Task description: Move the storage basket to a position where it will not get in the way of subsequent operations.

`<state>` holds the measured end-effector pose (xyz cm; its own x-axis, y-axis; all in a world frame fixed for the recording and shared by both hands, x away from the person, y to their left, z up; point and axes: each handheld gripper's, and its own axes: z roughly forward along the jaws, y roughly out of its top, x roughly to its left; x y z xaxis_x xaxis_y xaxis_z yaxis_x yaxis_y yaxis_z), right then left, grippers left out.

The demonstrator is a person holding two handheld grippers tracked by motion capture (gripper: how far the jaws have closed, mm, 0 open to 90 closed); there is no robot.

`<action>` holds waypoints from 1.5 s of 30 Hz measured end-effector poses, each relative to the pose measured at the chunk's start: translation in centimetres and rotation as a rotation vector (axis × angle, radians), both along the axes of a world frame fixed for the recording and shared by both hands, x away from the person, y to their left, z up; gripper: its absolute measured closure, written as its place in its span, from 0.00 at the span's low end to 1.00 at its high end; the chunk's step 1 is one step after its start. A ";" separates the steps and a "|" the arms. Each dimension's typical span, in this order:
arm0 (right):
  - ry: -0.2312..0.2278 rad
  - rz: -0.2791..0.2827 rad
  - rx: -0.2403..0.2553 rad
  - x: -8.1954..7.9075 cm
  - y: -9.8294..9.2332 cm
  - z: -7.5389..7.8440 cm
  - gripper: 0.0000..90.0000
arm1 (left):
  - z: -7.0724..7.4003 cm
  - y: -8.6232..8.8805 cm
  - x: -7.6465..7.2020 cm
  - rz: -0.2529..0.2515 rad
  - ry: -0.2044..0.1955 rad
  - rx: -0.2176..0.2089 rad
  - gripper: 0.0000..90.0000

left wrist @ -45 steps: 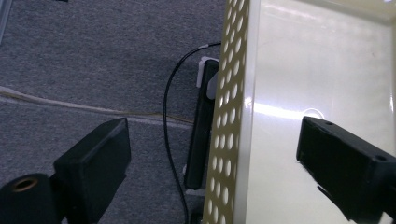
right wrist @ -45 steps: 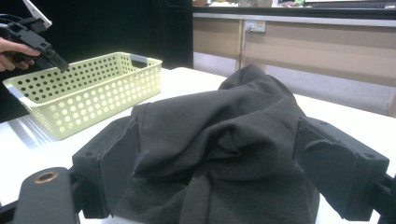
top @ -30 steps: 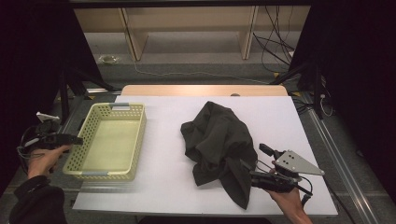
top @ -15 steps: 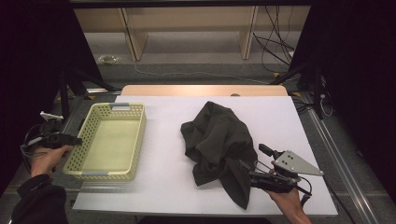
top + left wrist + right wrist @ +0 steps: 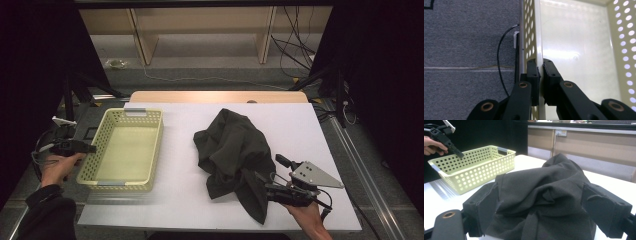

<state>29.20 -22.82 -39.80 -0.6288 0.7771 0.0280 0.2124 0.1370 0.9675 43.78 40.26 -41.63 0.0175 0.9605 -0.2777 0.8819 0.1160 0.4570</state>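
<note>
While the left gripper [image 5: 540, 75] is pinching the left wall of the pale yellow perforated basket [image 5: 150, 122], jaws having just been closing onto it, one pad is sitting outside the wall and one inside, gripping low on the rim as the left gripper view shows it. Basket is sitting on the left part of the white table [image 5: 180, 200], near that edge, nothing inside it. Hand [image 5: 57, 167] is holding the tool from off the table side. Likely step: steadying or dragging the basket toward the cloth, so the grip is needing to stay square on the wall; a thin plastic wall is probably flexing if pulled at an angle, so pulling level along the tabletop is looking safer than lifting by one side.

Moving right, the dark crumpled cloth [image 5: 232, 147] is lying mid-table, well apart from the basket, one tail draping toward the near edge. Right gripper [image 5: 544, 212] is standing wide open with cloth bunched between the jaws, pads not pressing yet. For a good pick it is probably needing to close on a thick fold, not a single loose layer, or the cloth is likely slipping out and trailing over the basket rim.
</note>
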 end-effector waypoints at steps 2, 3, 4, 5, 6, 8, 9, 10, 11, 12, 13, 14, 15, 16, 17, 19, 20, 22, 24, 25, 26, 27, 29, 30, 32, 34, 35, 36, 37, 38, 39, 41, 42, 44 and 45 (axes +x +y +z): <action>0.006 0.000 -0.005 0.0 -0.1 0.0 0.18 | 0.0 -0.4 0.1 -0.007 0.003 0.007 0.94; 0.002 -0.003 0.002 0.0 -0.1 0.0 0.18 | 0.0 -0.6 0.3 -0.016 0.002 0.001 0.94; 0.002 -0.003 0.002 0.0 -0.1 0.0 0.18 | 0.0 -0.6 0.3 -0.016 0.002 0.001 0.94; 0.002 -0.003 0.001 0.0 -0.1 0.0 0.18 | 0.0 -0.7 0.3 -0.019 0.001 0.003 0.94; 0.003 -0.003 -0.001 0.0 -0.1 0.0 0.18 | 0.0 -0.9 0.3 -0.022 0.001 0.005 0.94; 0.002 -0.004 -0.001 -0.1 -0.1 0.0 0.18 | -0.1 -1.0 0.4 -0.031 -0.002 -0.001 0.94; 0.003 -0.004 -0.002 -0.1 -0.1 0.0 0.18 | -0.1 -1.1 0.5 -0.036 -0.002 -0.004 0.94; 0.003 -0.004 -0.002 -0.1 -0.1 0.0 0.18 | -0.1 -1.2 0.5 -0.042 -0.001 -0.006 0.94; 0.006 -0.004 -0.001 -0.1 -0.1 0.0 0.18 | -0.2 -1.4 0.6 -0.049 -0.002 -0.003 0.94; 0.006 -0.004 -0.001 -0.1 -0.1 0.0 0.18 | -0.2 -1.4 0.6 -0.049 -0.002 -0.003 0.94; 0.004 -0.003 -0.003 -0.1 -0.1 0.0 0.18 | -0.2 -1.5 0.6 -0.051 -0.002 -0.007 0.94; 0.004 -0.003 -0.003 -0.1 -0.1 0.0 0.18 | -0.2 -1.6 0.6 -0.052 0.000 -0.004 0.94; 0.005 -0.004 -0.002 -0.1 -0.1 0.0 0.18 | -0.2 -1.6 0.7 -0.055 0.000 -0.004 0.94; 0.005 -0.004 -0.002 -0.1 -0.1 0.0 0.18 | -0.2 -1.6 0.7 -0.055 0.000 -0.005 0.94; 0.003 -0.004 -0.002 -0.1 -0.1 0.0 0.18 | -0.3 -1.6 0.7 -0.053 0.000 -0.007 0.94; 0.003 -0.004 -0.002 -0.1 -0.1 0.0 0.18 | -0.3 -1.5 0.7 -0.053 0.000 -0.006 0.94; 0.003 -0.004 -0.002 -0.1 -0.1 0.0 0.18 | -0.4 -1.5 0.7 -0.051 0.000 -0.007 0.93; 0.004 -0.004 -0.001 -0.1 -0.1 0.0 0.18 | -0.4 -1.5 0.7 -0.050 -0.002 -0.008 0.93; 0.004 -0.005 -0.004 -0.1 -0.1 0.0 0.18 | -0.4 -1.5 0.7 -0.051 -0.002 -0.008 0.93; 0.005 -0.004 -0.002 -0.1 -0.1 0.0 0.18 | -0.4 -1.5 0.7 -0.054 -0.005 -0.009 0.93; 0.005 -0.004 -0.002 -0.1 -0.1 0.0 0.18 | -0.4 -1.5 0.7 -0.054 -0.005 -0.009 0.93; 0.002 -0.004 -0.003 -0.1 -0.1 0.0 0.18 | -0.5 -1.4 0.6 -0.054 -0.007 -0.015 0.93; 0.003 -0.003 -0.003 -0.1 -0.1 0.0 0.18 | -0.5 -1.4 0.7 -0.052 -0.005 -0.015 0.93; 0.003 -0.003 -0.003 -0.1 -0.1 0.0 0.18 | -0.5 -1.4 0.7 -0.052 -0.005 -0.015 0.92; 0.003 -0.003 -0.001 -0.1 -0.1 0.0 0.18 | -0.4 -1.5 0.7 -0.053 -0.003 -0.015 0.89; 0.004 -0.004 -0.003 -0.1 -0.1 0.0 0.18 | -0.3 -1.5 0.7 -0.057 -0.002 -0.027 0.82; 0.002 -0.003 -0.001 -0.1 -0.1 0.0 0.18 | -0.2 -1.6 0.7 -0.056 0.001 -0.028 0.77; 0.002 -0.003 -0.001 -0.1 -0.1 0.0 0.18 | -0.1 -1.6 0.7 -0.053 0.002 -0.023 0.77; 0.005 -0.003 -0.003 -0.1 -0.1 0.0 0.18 | 0.2 -1.7 0.7 -0.048 -0.005 -0.013 0.69; 0.005 -0.003 -0.003 -0.1 -0.1 0.0 0.18 | 0.2 -1.7 0.7 -0.048 -0.005 -0.013 0.63; 0.000 -0.002 -0.002 -0.1 -0.1 0.0 0.18 | 0.7 -1.8 0.7 -0.041 -0.022 -0.008 0.56; 0.004 -0.003 -0.004 -0.1 -0.1 0.0 0.18 | 1.3 -2.2 0.6 -0.032 -0.049 -0.004 0.47; 0.004 -0.003 -0.004 -0.1 -0.1 0.0 0.18 | 1.3 -2.2 0.6 -0.032 -0.049 -0.004 0.43; 0.006 -0.004 0.001 -0.1 -0.1 0.0 0.18 | 1.9 -2.6 0.6 -0.037 -0.061 0.021 0.38; 0.004 -0.003 -0.003 -0.1 -0.1 0.0 0.18 | 2.1 -2.8 0.6 -0.040 -0.068 0.027 0.30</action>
<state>29.08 -22.88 -39.81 -0.6265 0.7789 0.0285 0.2168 0.1390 0.9663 44.41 37.45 -39.49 0.0734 0.9658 -0.2485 0.8526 0.0685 0.5180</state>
